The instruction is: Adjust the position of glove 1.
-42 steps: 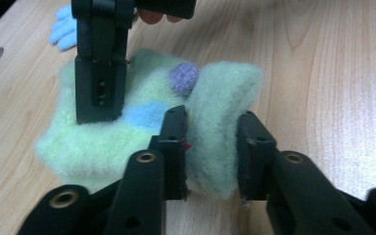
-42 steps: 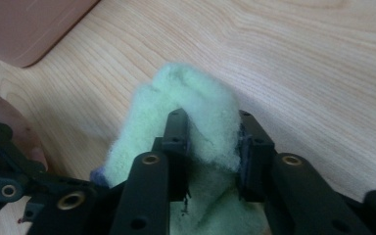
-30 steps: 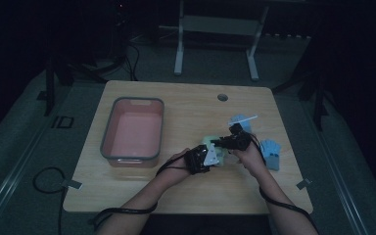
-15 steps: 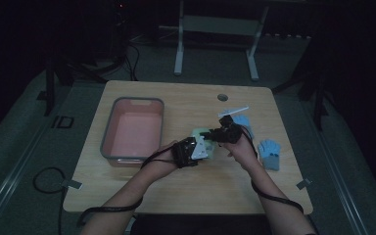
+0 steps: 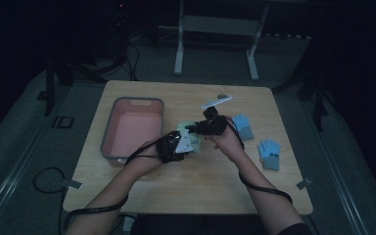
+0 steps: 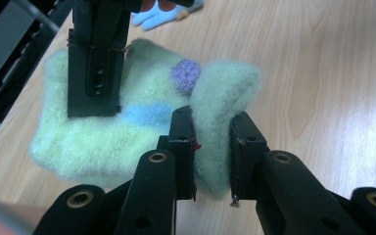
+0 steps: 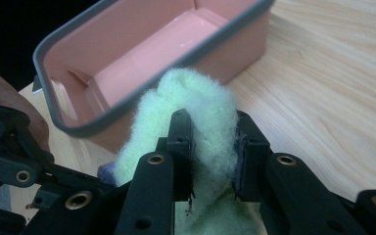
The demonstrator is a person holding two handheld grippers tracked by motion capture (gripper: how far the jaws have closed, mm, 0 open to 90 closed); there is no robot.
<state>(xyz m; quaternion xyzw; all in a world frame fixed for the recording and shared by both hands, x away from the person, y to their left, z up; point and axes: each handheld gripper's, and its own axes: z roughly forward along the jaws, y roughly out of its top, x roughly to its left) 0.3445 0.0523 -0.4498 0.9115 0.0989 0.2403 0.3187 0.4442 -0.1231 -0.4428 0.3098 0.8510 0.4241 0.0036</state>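
One fuzzy pale-green glove (image 6: 127, 132) is being shown, together with two blue gloves (image 5: 243, 126) (image 5: 270, 153), making three gloves in all. One pink bin (image 5: 131, 129) with a grey rim is standing on one wooden desk (image 5: 186, 186). Two grippers, left (image 5: 187, 142) and right (image 5: 199, 128), are appearing.

I'm in a dim lab-style recording room: bare wooden table (image 5: 186, 191), metal stand (image 5: 215, 24) at twelve o'clock, cables (image 5: 44, 178) trailing across the grey floor.
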